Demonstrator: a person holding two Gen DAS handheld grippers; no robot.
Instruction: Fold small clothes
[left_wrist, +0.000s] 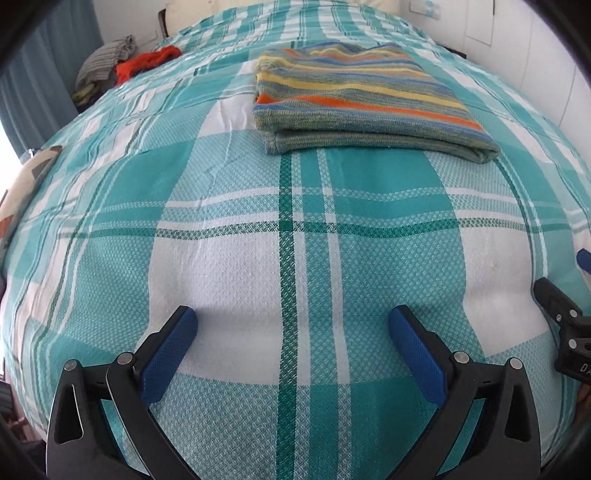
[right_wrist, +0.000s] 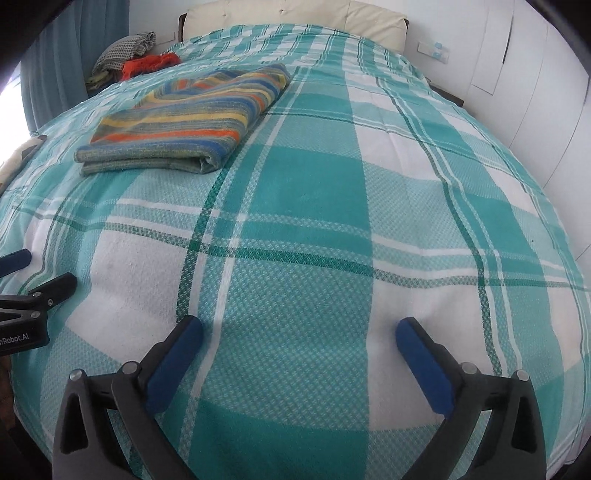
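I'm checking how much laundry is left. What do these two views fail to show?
- Pile at the far bed corner: small in both views, item count unclear.
- Striped garment: folded, inner layers hidden.
- Patterned thing: cut off at the left wrist view's edge.

The left gripper is a matte black plastic tool with two broad, curved arms, each with a teardrop-shaped cut-out near its base. Round silver pivot pins sit at the linkage joints, two on each side. Its fingers are long, flat pads sheathed in dark blue, finely textured rubber, with rounded tips. The right gripper is built the same way: black forked arms, silver pins, and blue rubber-faced fingers. In the right wrist view, the left tool's black side body at the near left edge bears white lettering ending in "nRobot.AI".
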